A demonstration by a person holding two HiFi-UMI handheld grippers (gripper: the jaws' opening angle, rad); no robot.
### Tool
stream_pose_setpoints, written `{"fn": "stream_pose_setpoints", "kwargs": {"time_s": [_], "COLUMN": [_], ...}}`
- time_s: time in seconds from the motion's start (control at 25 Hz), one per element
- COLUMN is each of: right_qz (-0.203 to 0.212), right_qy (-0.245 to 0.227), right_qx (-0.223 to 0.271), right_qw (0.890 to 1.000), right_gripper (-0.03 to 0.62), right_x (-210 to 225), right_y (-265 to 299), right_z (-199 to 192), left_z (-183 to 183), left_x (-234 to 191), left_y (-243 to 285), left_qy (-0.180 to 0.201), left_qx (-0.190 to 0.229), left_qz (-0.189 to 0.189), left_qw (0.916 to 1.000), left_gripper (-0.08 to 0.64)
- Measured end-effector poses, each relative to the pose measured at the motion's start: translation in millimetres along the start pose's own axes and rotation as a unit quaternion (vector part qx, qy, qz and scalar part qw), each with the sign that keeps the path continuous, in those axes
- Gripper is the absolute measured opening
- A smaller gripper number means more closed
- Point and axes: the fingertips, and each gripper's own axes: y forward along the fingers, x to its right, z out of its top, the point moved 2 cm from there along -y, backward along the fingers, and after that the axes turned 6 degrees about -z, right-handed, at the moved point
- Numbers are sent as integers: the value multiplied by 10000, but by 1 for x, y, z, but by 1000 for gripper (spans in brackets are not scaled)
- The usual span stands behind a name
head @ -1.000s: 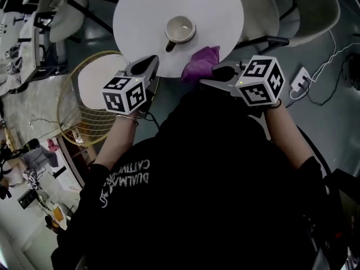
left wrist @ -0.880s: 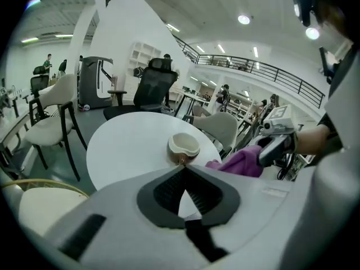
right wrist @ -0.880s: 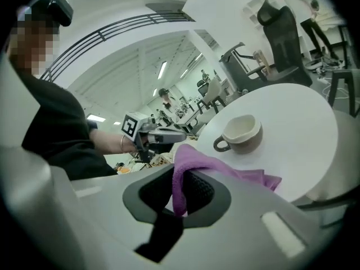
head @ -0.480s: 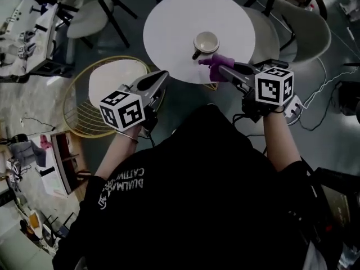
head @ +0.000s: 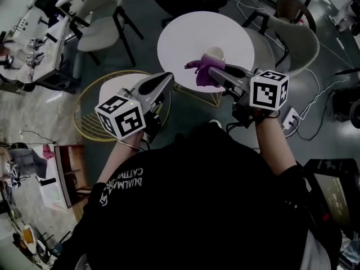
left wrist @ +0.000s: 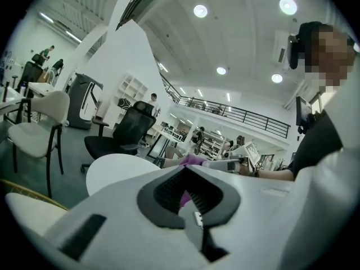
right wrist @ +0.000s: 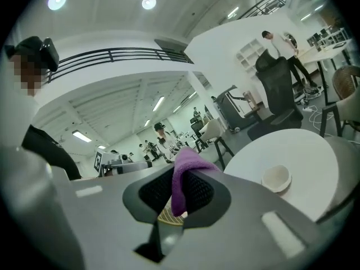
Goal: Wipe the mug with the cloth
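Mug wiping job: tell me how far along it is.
Done: the purple cloth is clamped in the jaws of the right gripper, off the table. In hand: it hangs near the mug; left gripper shut, empty. Left: gripping that mug and wiping it.

Lighting, quality: we note round ceiling lamps glaring overhead; head view dim, shadows soft; gripper views fisheye-bent, corners black, foreground blurred

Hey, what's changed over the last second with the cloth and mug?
The right gripper has lifted the purple cloth off the table, clamped in its jaws; both grippers rose. The mug stays on the table; the left gripper stays shut and empty.
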Motion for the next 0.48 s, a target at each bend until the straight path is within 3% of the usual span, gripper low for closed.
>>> {"fn": "stream_pose_setpoints", "kwargs": {"time_s": [0.16, 0.48], "right_qz": [-104, -264], "right_qy": [-238, -238], "right_qx": [34, 406], "right_qw": [9997, 9985], "right_gripper": [41, 38], "right_x": [-19, -33], "right_y": [-1, -4], "right_z": [11, 18], "left_z": [11, 19], "left_x": [11, 17], "left_y": [-5, -31], "left_qy": [71, 62], "left_qx": [162, 514], "left_qz": [10, 123], "left_qw": [9998, 9986], "left_gripper": [2, 2]}}
